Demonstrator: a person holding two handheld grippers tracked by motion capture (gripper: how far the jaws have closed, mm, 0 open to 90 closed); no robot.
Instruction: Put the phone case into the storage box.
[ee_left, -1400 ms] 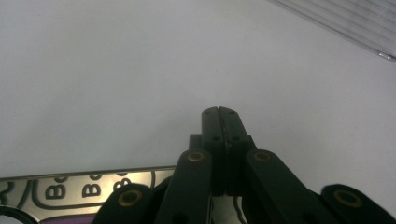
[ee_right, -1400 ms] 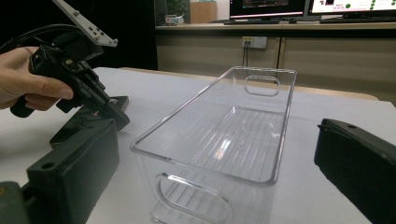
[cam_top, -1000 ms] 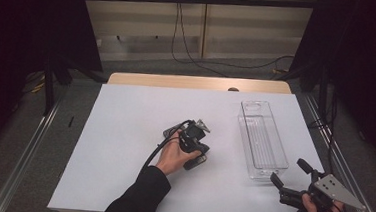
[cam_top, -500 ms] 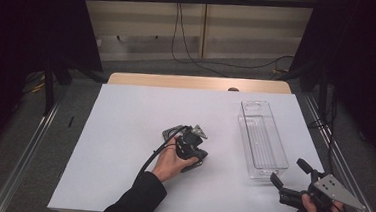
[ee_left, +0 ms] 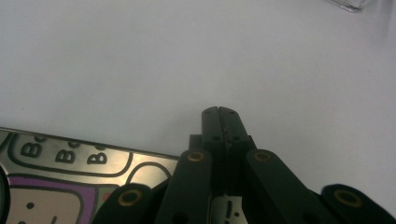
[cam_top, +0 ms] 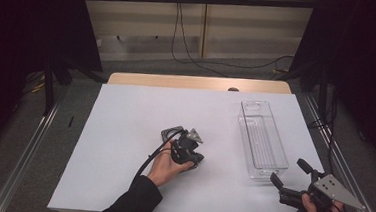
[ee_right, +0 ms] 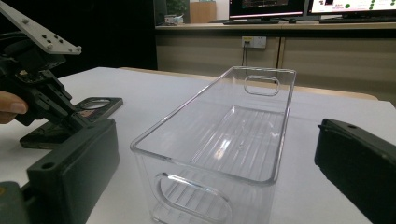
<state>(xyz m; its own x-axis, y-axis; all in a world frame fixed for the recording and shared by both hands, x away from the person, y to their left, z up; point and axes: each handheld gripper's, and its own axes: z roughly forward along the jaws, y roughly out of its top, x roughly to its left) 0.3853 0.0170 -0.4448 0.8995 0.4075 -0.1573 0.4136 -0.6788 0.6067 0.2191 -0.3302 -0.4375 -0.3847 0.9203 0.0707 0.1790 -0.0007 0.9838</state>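
Note:
My left gripper (cam_top: 196,159) rests low over the middle of the white table, held in a hand with a dark sleeve. Its jaws are shut with nothing between them (ee_left: 219,113). A flat dark packet (cam_top: 171,134) with cartoon print (ee_left: 60,179) lies on the table just behind and under it. My right gripper (cam_top: 288,171) sits at the front right corner, wide open, its two jaws either side of the near end of a clear plastic bin (ee_right: 224,140). The bin (cam_top: 263,139) is empty and does not touch the jaws. In the right gripper view the left gripper (ee_right: 42,88) shows beside the packet (ee_right: 91,106).
White paper covers the table (cam_top: 120,181), with a wooden strip (cam_top: 197,82) at its far edge. Metal rails run along both sides. Cables lie on the floor beyond. Monitors stand on a far counter (ee_right: 280,9).
The left gripper has slid a little toward the near edge of the table. The right gripper and the bin have stayed in place.

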